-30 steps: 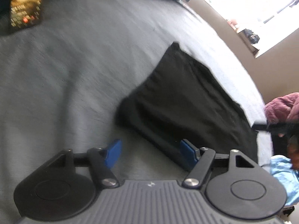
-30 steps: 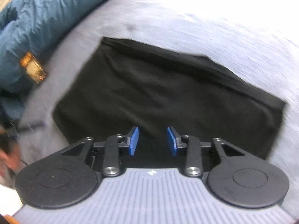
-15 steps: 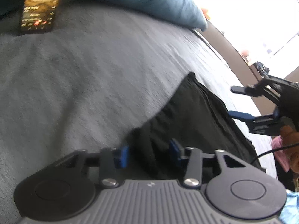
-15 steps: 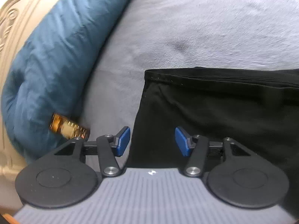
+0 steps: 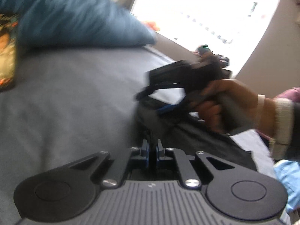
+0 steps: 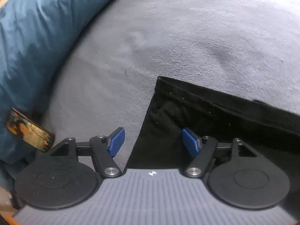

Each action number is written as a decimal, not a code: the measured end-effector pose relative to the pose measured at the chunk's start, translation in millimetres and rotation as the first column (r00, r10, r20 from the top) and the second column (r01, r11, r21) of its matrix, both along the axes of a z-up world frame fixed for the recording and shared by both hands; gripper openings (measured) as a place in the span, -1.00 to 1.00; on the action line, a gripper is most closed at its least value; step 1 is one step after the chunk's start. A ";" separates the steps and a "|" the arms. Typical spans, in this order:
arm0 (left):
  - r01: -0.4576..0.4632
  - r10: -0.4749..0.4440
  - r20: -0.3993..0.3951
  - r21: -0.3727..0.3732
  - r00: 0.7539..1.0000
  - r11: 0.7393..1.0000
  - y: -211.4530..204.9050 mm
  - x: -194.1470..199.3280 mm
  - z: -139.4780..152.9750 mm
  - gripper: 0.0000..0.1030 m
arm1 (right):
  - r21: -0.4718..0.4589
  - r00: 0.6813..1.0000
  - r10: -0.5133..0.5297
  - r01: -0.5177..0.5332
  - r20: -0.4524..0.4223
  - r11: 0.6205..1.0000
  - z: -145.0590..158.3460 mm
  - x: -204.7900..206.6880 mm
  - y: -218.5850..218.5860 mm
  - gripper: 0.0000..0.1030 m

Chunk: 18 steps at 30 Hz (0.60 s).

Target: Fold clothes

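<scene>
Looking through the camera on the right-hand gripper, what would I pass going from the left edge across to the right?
Blue duvet → small patterned box beside it → bare grey bedsheet → black garment, with the open right gripper straddling its left edge.

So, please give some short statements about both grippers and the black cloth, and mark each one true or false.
1. The left gripper is shut on the black garment. True.
2. The right gripper is shut. False: it is open, its pads wide apart.
3. The garment lies on a grey bed cover. True.
4. The blue pillow lies on top of the garment. False: it lies apart from it.
</scene>
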<state>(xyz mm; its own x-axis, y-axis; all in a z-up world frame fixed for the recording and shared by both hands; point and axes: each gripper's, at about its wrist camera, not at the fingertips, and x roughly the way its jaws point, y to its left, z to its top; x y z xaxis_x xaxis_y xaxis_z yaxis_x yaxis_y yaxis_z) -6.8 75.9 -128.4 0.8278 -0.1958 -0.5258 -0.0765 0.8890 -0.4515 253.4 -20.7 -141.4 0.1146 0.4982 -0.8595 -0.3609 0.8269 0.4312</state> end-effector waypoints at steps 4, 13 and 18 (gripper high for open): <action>0.060 -0.060 0.040 -0.004 0.997 0.998 -11.5 3.1 5.0 -0.87 | -0.061 0.994 0.082 -0.078 0.075 0.995 -2.3 -6.9 5.9 0.26; 0.094 -0.094 0.056 -0.001 0.994 0.996 -19.9 10.7 7.5 -0.87 | -0.080 0.995 0.029 -0.022 0.094 0.997 -3.1 -0.7 -12.6 -0.78; 0.119 -0.120 0.066 0.020 0.991 0.993 -28.6 8.6 7.4 -0.87 | -0.019 0.998 -0.013 0.014 0.067 1.000 -0.1 -0.2 -26.6 -0.83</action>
